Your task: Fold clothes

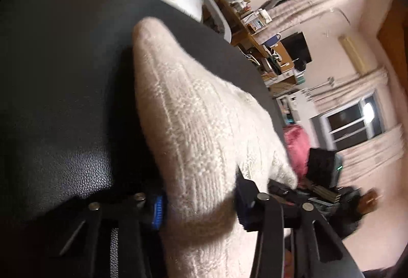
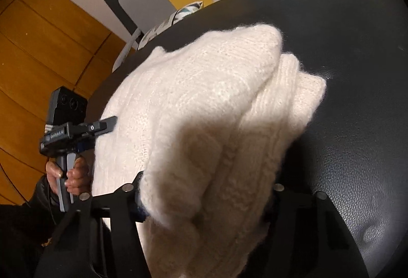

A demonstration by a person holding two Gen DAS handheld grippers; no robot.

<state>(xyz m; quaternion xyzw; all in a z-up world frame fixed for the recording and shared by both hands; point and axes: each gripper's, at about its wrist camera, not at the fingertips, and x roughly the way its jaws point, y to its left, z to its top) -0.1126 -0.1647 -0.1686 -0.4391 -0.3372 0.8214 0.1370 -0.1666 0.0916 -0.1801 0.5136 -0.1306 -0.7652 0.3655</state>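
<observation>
The cream knitted sweater (image 2: pixel 204 109) lies bunched in thick folds on the black leather worktop (image 2: pixel 344 53), reaching forward from both my tongs. My right tongs (image 2: pixel 206 199) pinch a fat fold of it between their pads, and my left tongs (image 1: pixel 201 204) grip another ridge of the knit the same way. My left hand (image 2: pixel 74 176) shows just left of the right tongs, around its handle.

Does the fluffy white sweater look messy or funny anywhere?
A bit. The white sweater lies bunched in thick uneven layers on the black surface, one corner poking out past the others. Nothing looks torn or spilled.
</observation>
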